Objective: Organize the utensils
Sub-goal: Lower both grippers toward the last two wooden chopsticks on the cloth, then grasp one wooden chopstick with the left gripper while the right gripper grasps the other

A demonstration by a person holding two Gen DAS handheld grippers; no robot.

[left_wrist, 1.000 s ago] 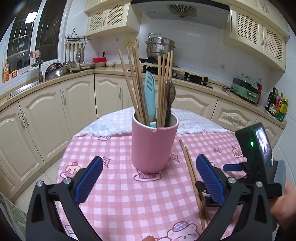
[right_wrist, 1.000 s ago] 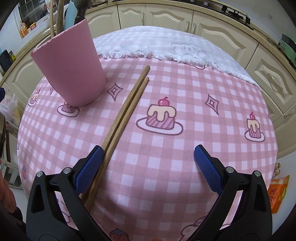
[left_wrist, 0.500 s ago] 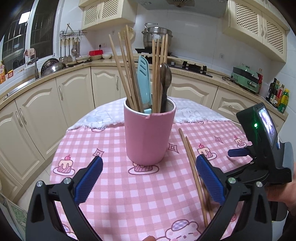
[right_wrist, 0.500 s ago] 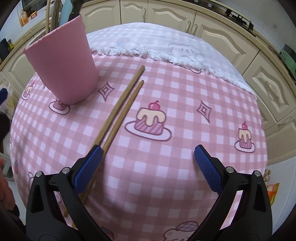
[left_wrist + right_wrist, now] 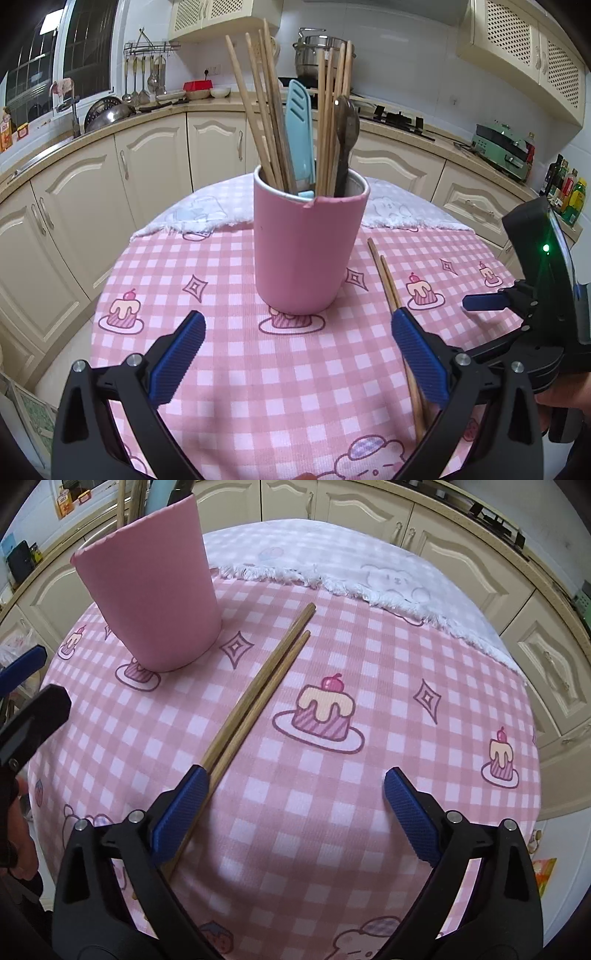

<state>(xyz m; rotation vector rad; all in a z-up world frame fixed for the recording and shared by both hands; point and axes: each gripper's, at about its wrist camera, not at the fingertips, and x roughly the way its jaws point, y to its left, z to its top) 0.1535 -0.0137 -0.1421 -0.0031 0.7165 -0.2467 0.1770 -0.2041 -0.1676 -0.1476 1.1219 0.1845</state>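
Observation:
A pink cup (image 5: 308,251) stands upright on the round table and holds several wooden chopsticks, a light blue utensil (image 5: 300,122) and a dark spoon (image 5: 347,125). Two brown chopsticks (image 5: 258,698) lie side by side on the cloth to the right of the cup (image 5: 155,602). They also show in the left wrist view (image 5: 388,280). My left gripper (image 5: 297,354) is open and empty, facing the cup from the near side. My right gripper (image 5: 295,812) is open and empty above the cloth, its left finger over the near ends of the chopsticks.
The table has a pink checked cloth (image 5: 369,794) over a white fringed cloth (image 5: 369,572). Cream kitchen cabinets (image 5: 147,166) and a counter with a stove and pot (image 5: 321,55) curve around behind. The right gripper's body (image 5: 546,295) is at the table's right edge.
My left gripper has moved closer to the cup and lower. My right gripper has shifted left, bringing the chopsticks nearer its left finger. Both stay open.

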